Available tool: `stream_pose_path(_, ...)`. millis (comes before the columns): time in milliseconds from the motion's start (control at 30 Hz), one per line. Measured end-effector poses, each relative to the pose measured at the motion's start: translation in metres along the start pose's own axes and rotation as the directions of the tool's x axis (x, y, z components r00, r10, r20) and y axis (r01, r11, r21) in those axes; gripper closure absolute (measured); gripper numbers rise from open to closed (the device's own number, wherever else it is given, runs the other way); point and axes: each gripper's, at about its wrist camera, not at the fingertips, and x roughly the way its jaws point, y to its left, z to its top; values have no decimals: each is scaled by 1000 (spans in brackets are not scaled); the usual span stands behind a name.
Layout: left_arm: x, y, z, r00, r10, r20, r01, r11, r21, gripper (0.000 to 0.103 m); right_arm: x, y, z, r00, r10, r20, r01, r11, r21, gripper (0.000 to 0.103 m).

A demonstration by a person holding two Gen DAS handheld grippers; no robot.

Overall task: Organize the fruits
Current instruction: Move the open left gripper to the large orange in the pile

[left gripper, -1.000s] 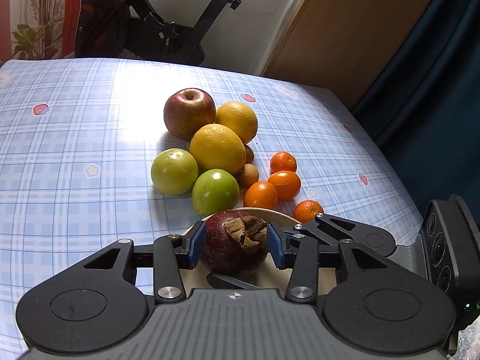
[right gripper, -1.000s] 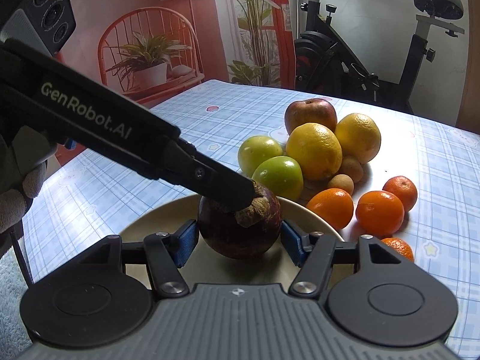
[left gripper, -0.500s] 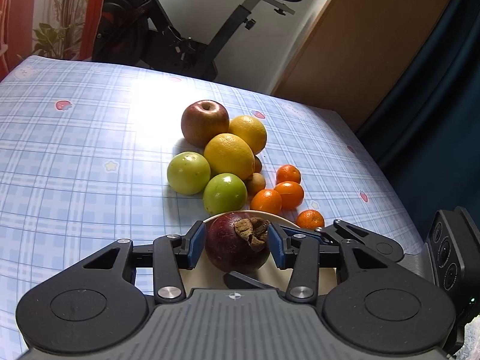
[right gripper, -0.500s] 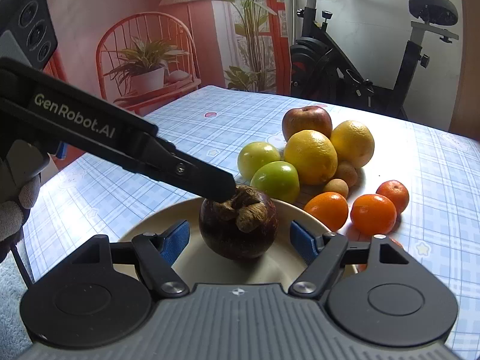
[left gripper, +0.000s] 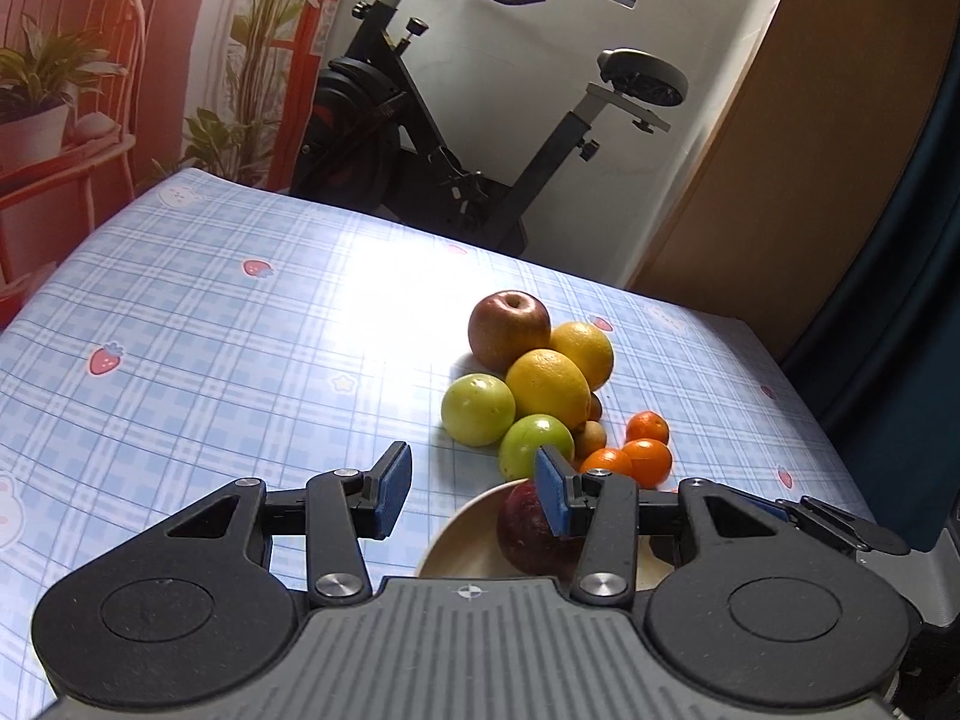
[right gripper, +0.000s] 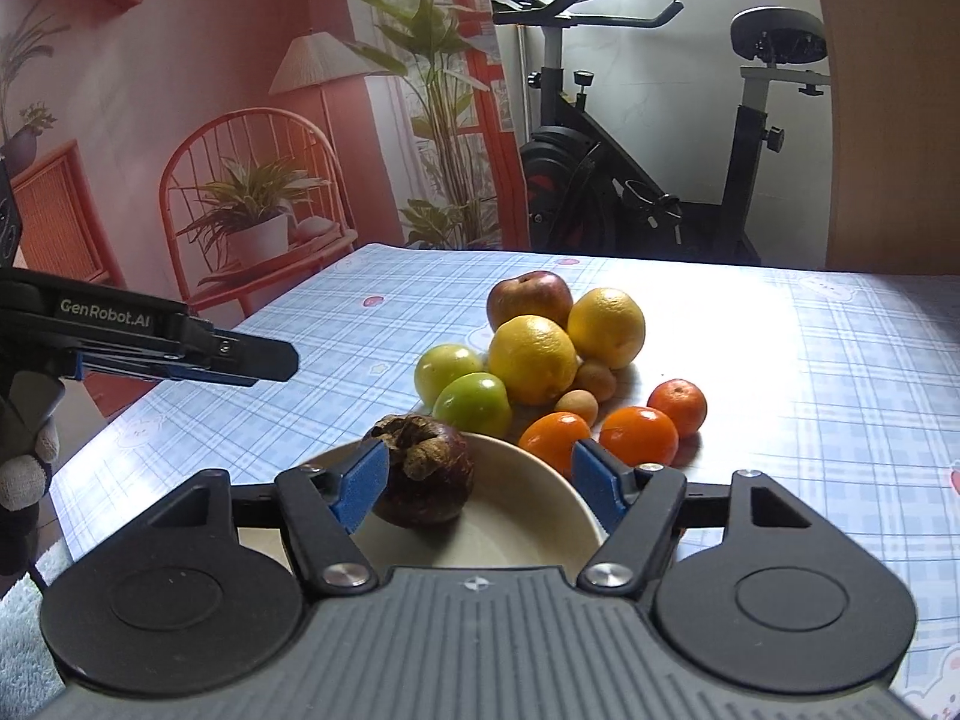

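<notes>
A dark purple mangosteen (right gripper: pixel 426 480) lies in the cream plate (right gripper: pixel 540 510), free of both grippers. In the left wrist view the mangosteen (left gripper: pixel 525 531) shows partly behind the right finger, on the plate (left gripper: pixel 456 525). My left gripper (left gripper: pixel 473 492) hangs open above the tablecloth with nothing between its pads; from the right wrist it (right gripper: pixel 282 360) shows side-on at the left. My right gripper (right gripper: pixel 480 483) hovers over the plate with its jaws closing. The fruit sits low by the left pad (right gripper: pixel 363 483), not pressed. The right gripper (left gripper: pixel 792 507) reaches in at the plate's right.
Beyond the plate lies a pile of fruit: a red apple (right gripper: pixel 529 300), two yellow citrus (right gripper: pixel 531 357), two green apples (right gripper: pixel 474 402), small brown fruits (right gripper: pixel 577 405) and several mandarins (right gripper: pixel 639 435). A person's gloved hand (right gripper: pixel 24 474) holds the left gripper. An exercise bike (left gripper: pixel 456 120) stands behind the table.
My left gripper has come off the mangosteen, rising and swinging left; the fruit stays in the plate. The right gripper has drawn back and up, its jaws wider than a second ago.
</notes>
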Motion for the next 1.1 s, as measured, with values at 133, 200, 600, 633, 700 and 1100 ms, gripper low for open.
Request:
stream_pose_path(133, -3, 0, 3, 998, 42, 35, -43, 999, 16, 55, -2, -9, 0, 999, -35, 6, 35, 999, 14, 37)
stream_pose_path(200, -1, 0, 4, 998, 52, 39, -52, 999, 16, 55, -1, -14, -2, 999, -48, 7, 48, 998, 27, 38)
stream_pose_path(600, 6, 1, 0, 995, 86, 45, -87, 996, 22, 55, 4, -47, -12, 996, -87, -10, 87, 993, 82, 52)
stream_pose_path(633, 7, 2, 0, 996, 85, 42, -86, 996, 21, 55, 4, -48, -12, 996, -86, -10, 86, 993, 84, 53)
stream_pose_path(700, 7, 3, 1, 996, 85, 38, -86, 996, 18, 55, 4, -50, -12, 996, -84, -9, 85, 993, 86, 53)
stream_pose_path(1100, 6, 2, 30, 994, 82, 66, -83, 996, 20, 55, 10, -65, 19, 998, -67, 17, 66, 994, 86, 56)
